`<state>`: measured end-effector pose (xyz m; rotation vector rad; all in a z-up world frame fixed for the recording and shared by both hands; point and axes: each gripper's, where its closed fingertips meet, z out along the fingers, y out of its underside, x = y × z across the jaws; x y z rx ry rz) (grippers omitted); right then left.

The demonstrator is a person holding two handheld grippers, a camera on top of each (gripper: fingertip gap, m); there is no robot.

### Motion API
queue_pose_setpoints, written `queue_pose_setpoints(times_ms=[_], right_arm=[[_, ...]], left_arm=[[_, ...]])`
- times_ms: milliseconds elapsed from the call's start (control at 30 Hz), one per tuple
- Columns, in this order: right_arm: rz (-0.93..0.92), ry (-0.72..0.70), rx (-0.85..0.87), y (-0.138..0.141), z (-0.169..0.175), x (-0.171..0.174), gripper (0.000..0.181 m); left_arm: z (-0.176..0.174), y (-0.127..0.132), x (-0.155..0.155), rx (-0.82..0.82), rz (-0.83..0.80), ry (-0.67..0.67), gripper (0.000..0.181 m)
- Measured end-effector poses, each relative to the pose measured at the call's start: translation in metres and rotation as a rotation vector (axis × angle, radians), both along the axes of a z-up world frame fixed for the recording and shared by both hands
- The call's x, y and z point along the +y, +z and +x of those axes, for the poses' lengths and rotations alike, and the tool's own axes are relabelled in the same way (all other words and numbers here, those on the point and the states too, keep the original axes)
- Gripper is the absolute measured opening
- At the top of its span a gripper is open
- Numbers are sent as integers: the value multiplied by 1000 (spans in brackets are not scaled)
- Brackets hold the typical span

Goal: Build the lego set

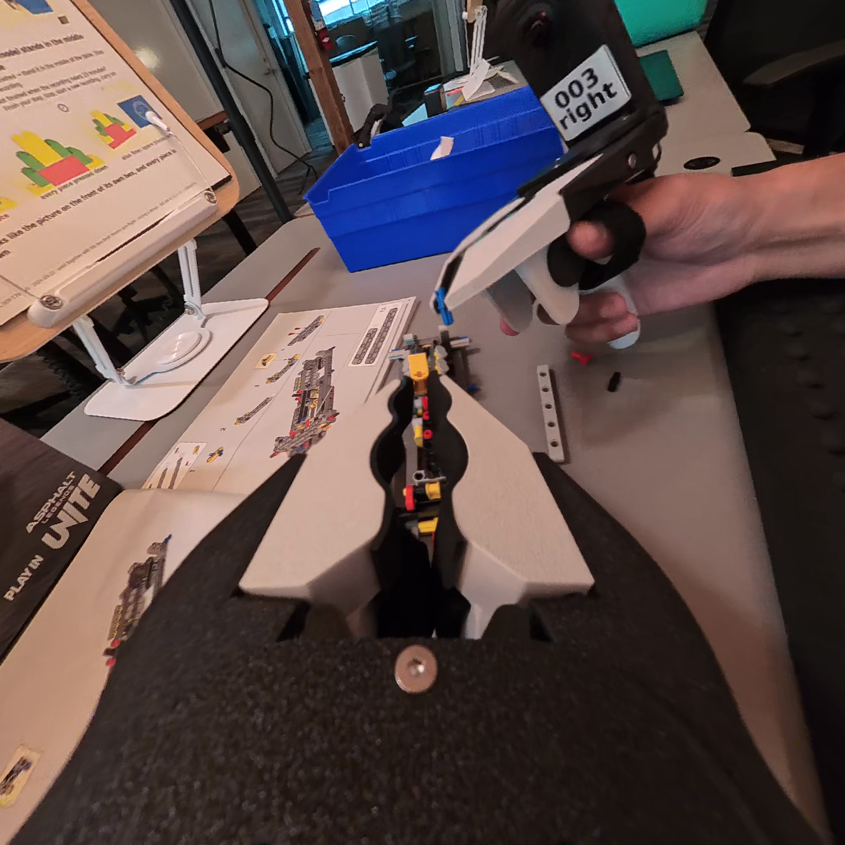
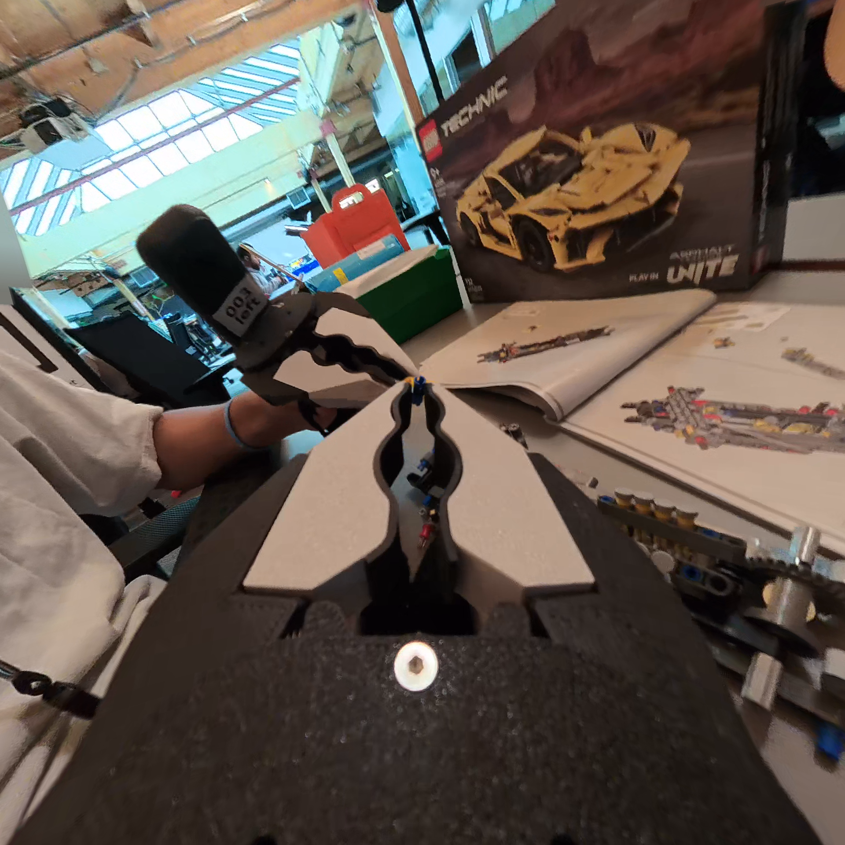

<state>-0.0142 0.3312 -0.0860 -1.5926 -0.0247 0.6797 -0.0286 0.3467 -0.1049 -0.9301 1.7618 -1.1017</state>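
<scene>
The long lego chassis [image 1: 423, 462], with yellow, red and black parts, lies along the table between my left gripper's fingers. My left gripper [image 1: 418, 388] is shut on it near its yellow part. The chassis's far end shows close up in the right wrist view [image 2: 676, 535]. My right gripper [image 2: 417, 388] is shut on a small blue pin [image 2: 417, 394]. In the left wrist view the right gripper [image 1: 443, 307] holds the blue pin [image 1: 442, 305] just above the chassis's far end. The left gripper [image 2: 398, 380] shows in the right wrist view, its tips close to mine.
A grey holed beam [image 1: 551, 414], a red pin [image 1: 580, 356] and a black pin [image 1: 614, 382] lie right of the chassis. The open instruction booklet [image 1: 292, 393] lies to the left. A blue bin [image 1: 434, 196] stands behind. The set's box [image 2: 594, 183] and a sheet stand [image 1: 151, 366] are nearby. Both grippers' tips are close together, under 4 cm apart.
</scene>
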Motion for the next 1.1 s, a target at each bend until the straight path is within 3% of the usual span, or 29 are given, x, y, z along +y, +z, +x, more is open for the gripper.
queue_pose_setpoints(times_ms=[300, 633, 733, 900, 1100], right_arm=[[45, -31, -246, -2, -21, 16, 4], [70, -26, -349, -4, -21, 16, 3], [71, -46, -318, -2, -20, 18, 4], [82, -74, -407, -1, -20, 16, 4], [1, -154, -456, -5, -17, 20, 4]], left_arm=[[-1, -1, -9, -9, 29, -15, 4], [-1, -1, -5, -13, 84, 5, 4], [0, 2, -2, -48, 152, 43, 4], [0, 3, -3, -68, 224, 55, 4], [2, 0, 3, -124, 460, 125, 4]])
